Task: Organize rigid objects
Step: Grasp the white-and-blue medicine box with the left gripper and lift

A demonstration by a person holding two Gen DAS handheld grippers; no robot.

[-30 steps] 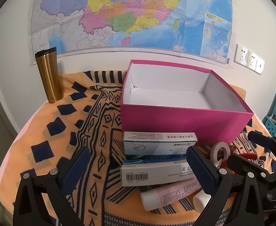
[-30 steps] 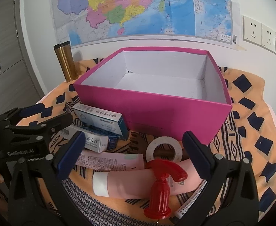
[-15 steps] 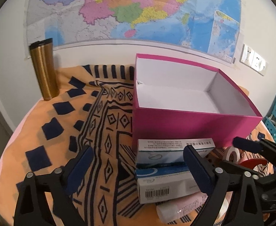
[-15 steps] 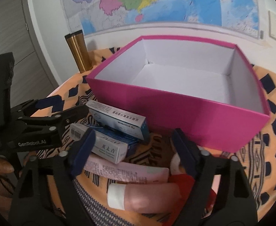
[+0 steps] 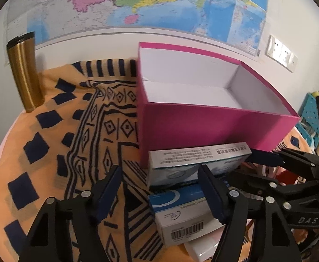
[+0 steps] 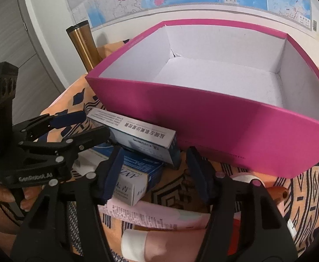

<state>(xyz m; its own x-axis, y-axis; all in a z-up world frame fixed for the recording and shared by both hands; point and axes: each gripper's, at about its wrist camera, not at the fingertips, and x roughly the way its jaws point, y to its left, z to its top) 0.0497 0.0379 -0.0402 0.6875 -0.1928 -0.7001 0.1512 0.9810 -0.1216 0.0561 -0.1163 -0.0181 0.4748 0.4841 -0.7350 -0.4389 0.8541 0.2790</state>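
Two medicine boxes lie stacked in front of the open pink box (image 5: pixel 203 126) (image 6: pixel 224 126): a white-and-blue upper box (image 5: pixel 198 157) (image 6: pixel 137 135) on a blue-and-white lower box (image 5: pixel 181 214) (image 6: pixel 135 179). My left gripper (image 5: pixel 160 194) hovers over their left ends, jaws closing. Its left pad stands clear of them. My right gripper (image 6: pixel 156 174) hovers over their right ends, jaws closing, with its right pad apart from the boxes. Neither gripper holds anything. Each gripper shows in the other's view, the right gripper (image 5: pixel 268 170) and the left gripper (image 6: pixel 76 128).
A gold tumbler (image 5: pixel 25 72) (image 6: pixel 83 43) stands at the back left by the wall. Pink tubes (image 6: pixel 159 216), a tape roll (image 6: pixel 244 178) and a red item (image 6: pixel 277 193) lie near the boxes on the patterned orange cloth (image 5: pixel 72 142). A person's hand (image 6: pixel 6 198) holds the left gripper.
Both grippers have come forward and down toward the stacked medicine boxes, and their jaws have narrowed. The boxes and pink box now look larger and closer.
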